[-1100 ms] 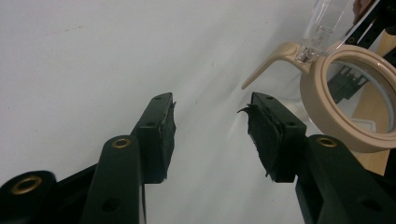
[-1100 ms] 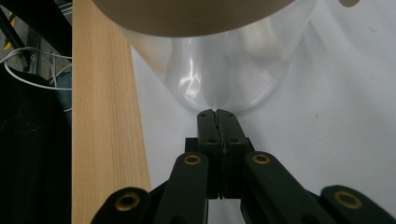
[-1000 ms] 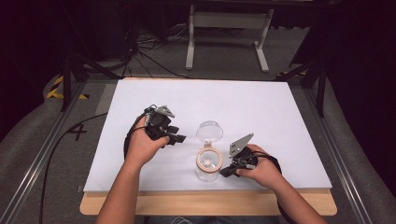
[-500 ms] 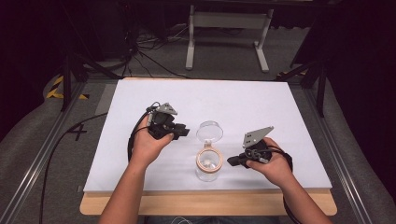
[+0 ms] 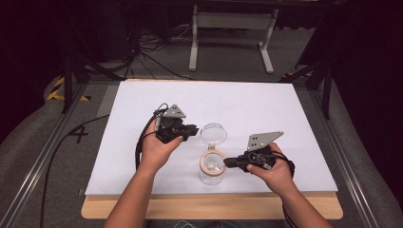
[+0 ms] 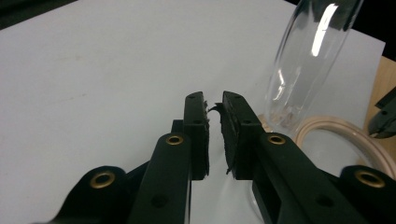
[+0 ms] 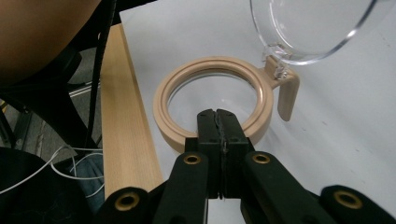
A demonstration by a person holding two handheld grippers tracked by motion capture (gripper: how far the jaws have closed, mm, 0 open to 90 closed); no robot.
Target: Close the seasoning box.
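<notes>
A clear jar [image 5: 212, 167] with a beige rim ring [image 7: 215, 63] stands on the white table near its front edge. Its clear hinged lid [image 5: 213, 134] is flipped up and open behind the rim. My left gripper [image 5: 194, 129] sits just left of the lid [image 6: 308, 60]. Its jaws have just been closing and now stand shut [image 6: 214, 105] with nothing between them. My right gripper [image 5: 227, 163] is shut and empty, and its tip [image 7: 217, 114] hovers at the near side of the rim ring.
The white table top [image 5: 237, 104] lies on a wooden board whose front edge [image 5: 214, 209] shows below it. Dark floor, cables [image 5: 142, 57] and a metal stand [image 5: 228, 28] lie beyond the far edge. Both forearms come in from the front.
My left gripper's jaws have come together beside the lid. My right hand has lifted and drawn a little to the right, away from the jar's mouth.
</notes>
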